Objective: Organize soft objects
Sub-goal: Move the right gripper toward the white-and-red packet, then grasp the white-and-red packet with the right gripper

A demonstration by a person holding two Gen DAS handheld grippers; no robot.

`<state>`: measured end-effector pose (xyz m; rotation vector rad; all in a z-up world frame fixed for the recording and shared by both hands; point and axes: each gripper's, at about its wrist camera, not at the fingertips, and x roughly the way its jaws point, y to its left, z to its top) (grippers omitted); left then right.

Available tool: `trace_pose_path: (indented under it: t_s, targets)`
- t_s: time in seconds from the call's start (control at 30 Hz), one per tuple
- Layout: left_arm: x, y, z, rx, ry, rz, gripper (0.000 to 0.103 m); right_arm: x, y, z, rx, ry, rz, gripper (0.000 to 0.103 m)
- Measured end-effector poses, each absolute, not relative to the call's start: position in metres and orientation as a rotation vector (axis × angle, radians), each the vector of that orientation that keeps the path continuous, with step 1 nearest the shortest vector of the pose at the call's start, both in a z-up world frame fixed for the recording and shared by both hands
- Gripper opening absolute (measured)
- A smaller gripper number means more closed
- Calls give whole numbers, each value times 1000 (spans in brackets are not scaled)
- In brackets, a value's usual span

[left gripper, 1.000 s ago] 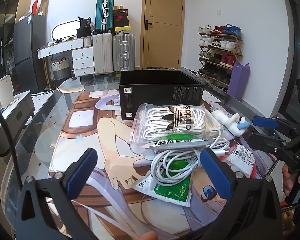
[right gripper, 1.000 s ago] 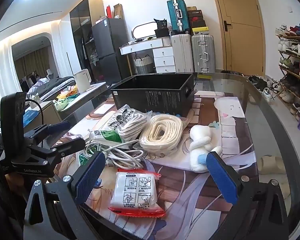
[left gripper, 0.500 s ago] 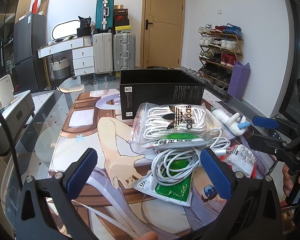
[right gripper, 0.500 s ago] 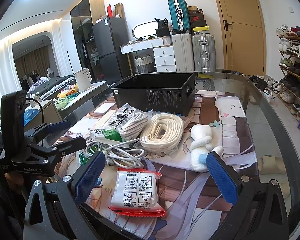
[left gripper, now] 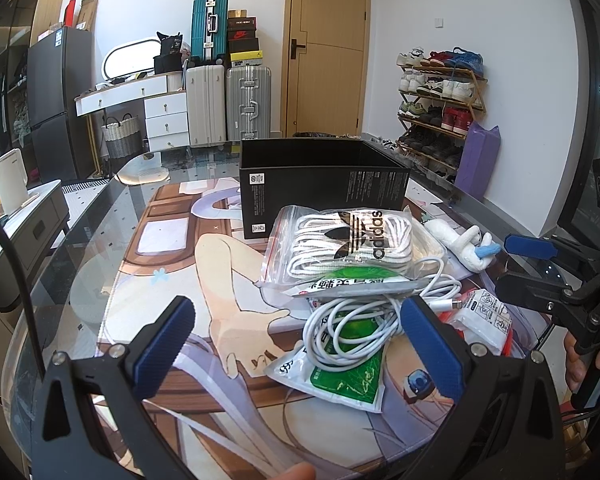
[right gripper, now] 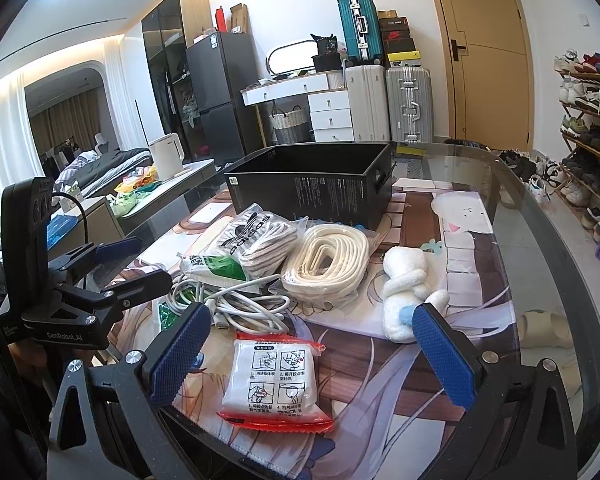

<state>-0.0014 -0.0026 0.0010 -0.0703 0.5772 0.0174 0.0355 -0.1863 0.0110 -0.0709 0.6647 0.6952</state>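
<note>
Both grippers — left gripper and right gripper — gape wide, gripping nothing, above the white cable and wipes packet.

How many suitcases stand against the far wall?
3: a teal one on top of a white one, and a silver one beside the white one, by the door. More may be hidden behind them.
</note>
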Motion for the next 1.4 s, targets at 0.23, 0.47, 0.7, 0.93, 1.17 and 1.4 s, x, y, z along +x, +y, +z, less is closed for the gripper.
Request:
trace_pose_path:
  t_s: [0.23, 0.47, 0.7, 0.93, 1.17, 1.4]
  targets:
    - [-1, -3, 1, -70, 578, 17, 103, 35, -186, 10, -73, 666, 696, 103]
    - [-1, -2, 1, -71, 578, 18, 103, 35, -185, 10, -75, 667, 695, 103]
    - [-1, -2, 0, -74, 583, 16, 103, 36, -185, 9, -77, 672, 696, 103]
    - [-1, 1, -5, -78, 590, 12, 103, 34, -184, 2, -89, 708, 717, 103]
    - [-1, 1, -6, -75, 598, 8, 103, 27, -178, -1, -114, 710, 769, 103]
    - [0, 0, -7, -75, 603, 7, 103, 24, -168, -3, -163, 727, 798, 103]
